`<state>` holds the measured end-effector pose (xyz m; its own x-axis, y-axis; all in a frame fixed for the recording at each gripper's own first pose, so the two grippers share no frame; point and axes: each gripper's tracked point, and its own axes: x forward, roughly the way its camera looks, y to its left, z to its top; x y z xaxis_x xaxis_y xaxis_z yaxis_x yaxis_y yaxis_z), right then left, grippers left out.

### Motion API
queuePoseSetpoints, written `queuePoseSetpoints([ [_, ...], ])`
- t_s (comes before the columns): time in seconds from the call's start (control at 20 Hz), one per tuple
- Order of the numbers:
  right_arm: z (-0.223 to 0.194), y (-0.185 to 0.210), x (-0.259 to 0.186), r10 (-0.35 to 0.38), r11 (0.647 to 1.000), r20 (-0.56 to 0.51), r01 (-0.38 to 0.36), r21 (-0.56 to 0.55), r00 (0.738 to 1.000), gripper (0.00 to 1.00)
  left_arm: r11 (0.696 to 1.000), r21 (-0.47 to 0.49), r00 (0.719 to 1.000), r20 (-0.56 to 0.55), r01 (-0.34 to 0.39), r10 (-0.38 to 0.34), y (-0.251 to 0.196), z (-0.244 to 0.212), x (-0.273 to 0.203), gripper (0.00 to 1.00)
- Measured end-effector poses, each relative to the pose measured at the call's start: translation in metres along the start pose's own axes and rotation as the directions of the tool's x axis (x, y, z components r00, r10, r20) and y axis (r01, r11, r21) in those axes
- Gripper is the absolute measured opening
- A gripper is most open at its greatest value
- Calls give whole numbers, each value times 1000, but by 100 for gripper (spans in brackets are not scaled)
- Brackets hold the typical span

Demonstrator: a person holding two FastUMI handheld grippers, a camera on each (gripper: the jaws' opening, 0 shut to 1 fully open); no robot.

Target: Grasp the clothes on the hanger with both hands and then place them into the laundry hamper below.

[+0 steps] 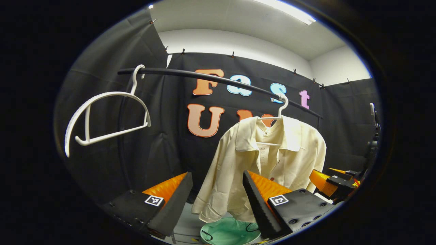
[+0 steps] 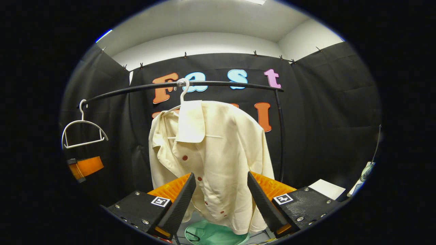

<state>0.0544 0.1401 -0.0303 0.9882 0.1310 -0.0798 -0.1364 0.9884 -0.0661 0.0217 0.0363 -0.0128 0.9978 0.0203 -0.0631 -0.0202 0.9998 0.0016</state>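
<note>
**Shirt on its hanger, both grippers spread wide**

Shirt [image 1: 269, 163] is cream with dark red buttons, hanging on a white hanger [image 1: 281, 110] from the black rail [image 1: 211, 79]. The green hamper [image 1: 230, 231] sits right under it on the floor. Left gripper [image 1: 216, 200] has its fingers wide apart, nothing between them, short of the shirt. Right gripper [image 2: 221, 200] is the same: spread wide, shirt hem showing between its fingers, can't tell if it's touching. A spare empty hanger [image 1: 105, 112] hangs further along the rail.
</note>
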Motion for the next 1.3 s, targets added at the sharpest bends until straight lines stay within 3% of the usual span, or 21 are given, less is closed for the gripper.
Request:
queuePoseSetpoints([
  [0.2, 1, 26, 25, 42, 999, 11, -42, -16, 999, 94, 1000, 9, 1000, -6, -21, 21, 10, -1, 2, 93],
  [0.25, 1, 32, 31, 53, 998, 14, -52, -21, 999, 94, 1000, 6, 1000, -9, -27, 27, 12, -2, 3, 97],
  [0.5, -3, 57, 60, 83, 996, 9, -83, -27, 997, 94, 998, 2, 998, -25, -57, 57, 25, -7, 10, 96],
  [0.95, -17, 72, 111, 66, 997, -20, -67, -45, 998, 90, 996, -5, 995, -43, -90, 89, 41, -13, 19, 96],
  [1.0, -16, 73, 115, 58, 997, -20, -59, -48, 998, 89, 996, -3, 995, -46, -93, 92, 42, -14, 20, 100],
  [1.3, -15, 77, 136, 62, 995, -10, -63, -75, 998, 80, 993, 19, 992, -54, -115, 116, 48, -21, 24, 97],
])
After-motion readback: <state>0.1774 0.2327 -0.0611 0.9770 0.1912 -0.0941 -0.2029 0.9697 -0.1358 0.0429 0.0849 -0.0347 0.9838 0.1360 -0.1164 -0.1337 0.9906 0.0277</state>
